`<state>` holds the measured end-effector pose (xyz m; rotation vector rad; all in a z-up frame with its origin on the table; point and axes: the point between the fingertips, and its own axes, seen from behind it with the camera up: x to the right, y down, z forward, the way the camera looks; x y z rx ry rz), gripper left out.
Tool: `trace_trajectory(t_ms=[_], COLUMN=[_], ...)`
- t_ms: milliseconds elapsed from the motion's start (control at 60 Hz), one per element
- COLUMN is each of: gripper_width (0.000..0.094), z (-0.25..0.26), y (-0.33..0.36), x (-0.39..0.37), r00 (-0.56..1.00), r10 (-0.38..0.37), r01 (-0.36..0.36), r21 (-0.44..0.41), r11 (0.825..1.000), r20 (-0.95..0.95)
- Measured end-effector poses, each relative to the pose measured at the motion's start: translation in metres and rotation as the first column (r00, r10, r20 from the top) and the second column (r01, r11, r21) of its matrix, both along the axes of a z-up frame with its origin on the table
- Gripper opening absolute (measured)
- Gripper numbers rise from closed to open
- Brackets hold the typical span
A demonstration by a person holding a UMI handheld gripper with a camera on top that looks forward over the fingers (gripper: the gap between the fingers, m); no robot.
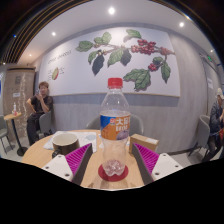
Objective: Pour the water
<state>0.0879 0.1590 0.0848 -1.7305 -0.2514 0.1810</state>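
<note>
The gripper [113,163] reaches forward low over a pale wooden table [45,152]. Its two white fingers, each lined with a magenta pad [78,157], stand spread apart on either side of a clear plastic water bottle with a red cap and an orange label [115,125]. The bottle stands upright on the table between the fingers, with a visible gap on each side, so nothing presses on it. Its base shows red through the plastic, and the contents look clear, though the fill level is hard to judge. The cap is on.

Just left of the bottle, beyond the left finger, sits a short round dark cup with a pale rim [65,144]; what it holds cannot be seen. Just right of the bottle, beyond the right finger, lies a small tan cardboard box [144,142]. The table's far edge runs close behind these things, leaving little open surface ahead.

Further back, dark chairs [47,121] stand behind the table. A person [40,108] sits at the left beside another table. The far white wall carries a large painted mural of green leaves and red berries [125,55], under round ceiling lights.
</note>
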Motion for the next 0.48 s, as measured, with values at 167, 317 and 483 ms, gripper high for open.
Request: trace_trajectory(t_ms=[167,317,483], gripper_width=[0.0851,0.0861,0.0864], z=[-0.009,-0.016,-0.019], y=[-0.065,-0.127,-0.159], x=[-0.003,-0.019,-0.032], r00=[0.998,0.99,0.972], r10=[0.057,0.137,0.223], r01=[-0.056,-0.138,-0.228], r21=[-0.018,-0.05,-0.055], r11=[0.998,0.989,0.972], r20=[0.03,-0.02,-0.078])
